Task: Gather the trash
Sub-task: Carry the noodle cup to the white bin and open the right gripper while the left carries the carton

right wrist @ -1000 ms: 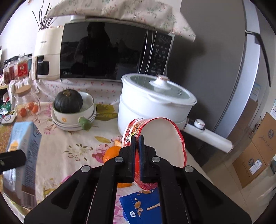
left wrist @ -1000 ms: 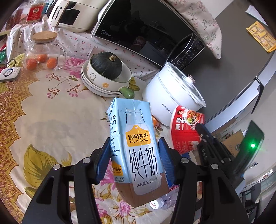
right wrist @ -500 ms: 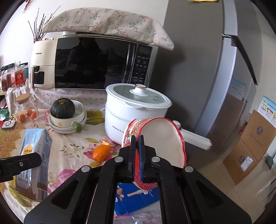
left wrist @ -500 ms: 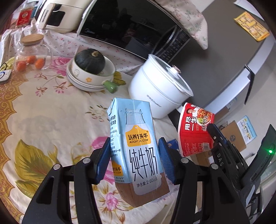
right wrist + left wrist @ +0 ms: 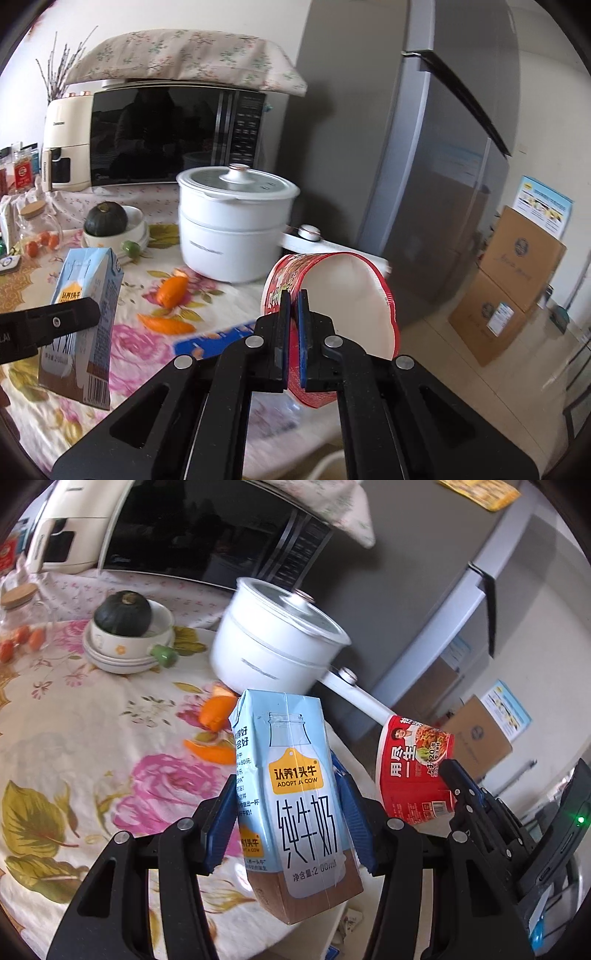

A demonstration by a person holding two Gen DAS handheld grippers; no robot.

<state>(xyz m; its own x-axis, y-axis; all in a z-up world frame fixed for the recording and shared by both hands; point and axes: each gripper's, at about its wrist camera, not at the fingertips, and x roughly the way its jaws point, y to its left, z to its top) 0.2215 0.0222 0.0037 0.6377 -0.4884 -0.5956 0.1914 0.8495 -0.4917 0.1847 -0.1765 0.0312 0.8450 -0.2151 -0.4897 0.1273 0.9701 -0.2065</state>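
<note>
Floral tablecloth (image 5: 74, 738): bowl stack (image 5: 125, 650) holds dark squash (image 5: 123, 613); white pot (image 5: 273, 646) lidded. Left gripper (image 5: 288, 823) pads squeeze milk carton (image 5: 295, 801) upright between them. Right gripper (image 5: 291, 325) pinches noodle cup (image 5: 343, 291) wall; empty mouth toward 2 o'clock.

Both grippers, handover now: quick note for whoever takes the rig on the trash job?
Left gripper: shut on the milk carton, held upright off the table.
Right gripper: shut on the wall of the red noodle cup, which is tipped on its side and looks empty inside.
Done: both items lifted clear.
Left: no bin in either view, so find one and drop both. Orange peels and a blue wrapper remain on the table.
</note>
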